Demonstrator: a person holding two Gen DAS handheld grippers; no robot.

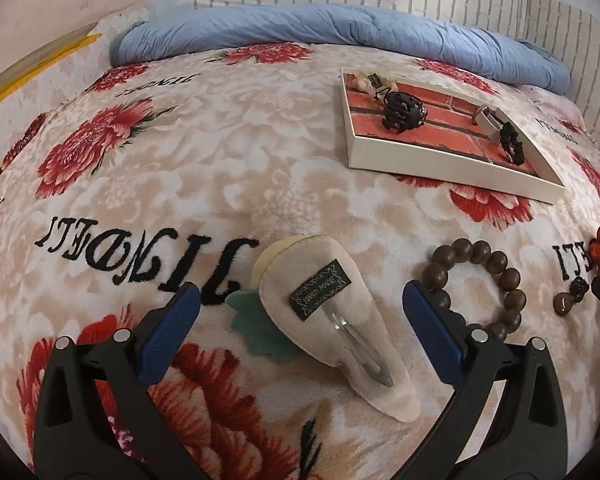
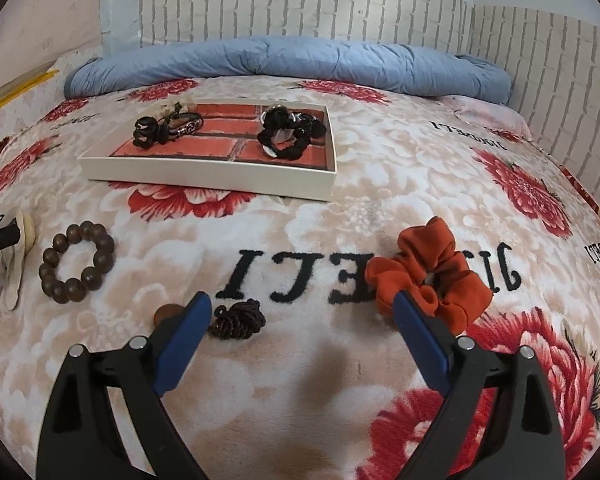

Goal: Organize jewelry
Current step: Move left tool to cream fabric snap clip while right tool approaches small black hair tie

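Hidden or unclear: your right gripper's [image 2: 302, 308] left finger covers most of a small brown bead-like piece [image 2: 165, 313] beside the dark brown coiled hair tie [image 2: 238, 319]; its right finger overlaps the near edge of the orange scrunchie [image 2: 430, 276]. In the left view, the scrunchie is cut off at the right edge.

Left gripper [image 1: 300, 304]: released, jaws wide, nothing held. The beige felt hair clip [image 1: 332, 328], labelled HAND MADE, lies between its fingers on the floral blanket [image 1: 180, 184]. The wooden bead bracelet [image 1: 478, 286] lies partly behind the right finger.

Right gripper: released, holding nothing.

White tray [image 2: 204, 170]: farther back, holding 1 black claw clip [image 1: 402, 110] and dark hair ties whose details are hard to make out.
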